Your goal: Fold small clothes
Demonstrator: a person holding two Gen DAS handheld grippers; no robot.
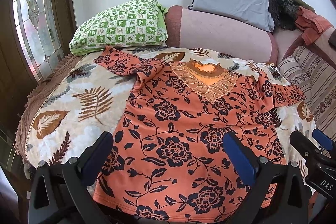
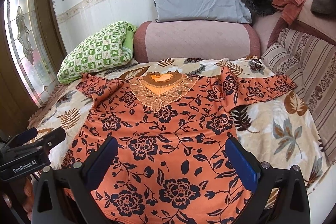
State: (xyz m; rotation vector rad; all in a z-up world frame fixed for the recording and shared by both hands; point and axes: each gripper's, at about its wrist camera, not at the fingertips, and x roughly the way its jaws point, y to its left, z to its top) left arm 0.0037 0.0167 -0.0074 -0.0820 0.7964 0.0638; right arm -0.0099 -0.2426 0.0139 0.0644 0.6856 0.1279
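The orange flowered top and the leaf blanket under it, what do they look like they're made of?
The top looks like thin, smooth knit fabric, perhaps a synthetic jersey: it lies flat with soft wrinkles. Its neck trim seems to be openwork lace. The blanket looks like thick plush fleece, judging by its fuzzy, slightly shiny pile.

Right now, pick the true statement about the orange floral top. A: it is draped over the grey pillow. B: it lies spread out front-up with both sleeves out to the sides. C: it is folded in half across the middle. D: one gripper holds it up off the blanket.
B: the orange floral top lies flat on the leaf-print blanket, lace neckline up, sleeves out sideways, and both the left gripper and right gripper are open, holding nothing.
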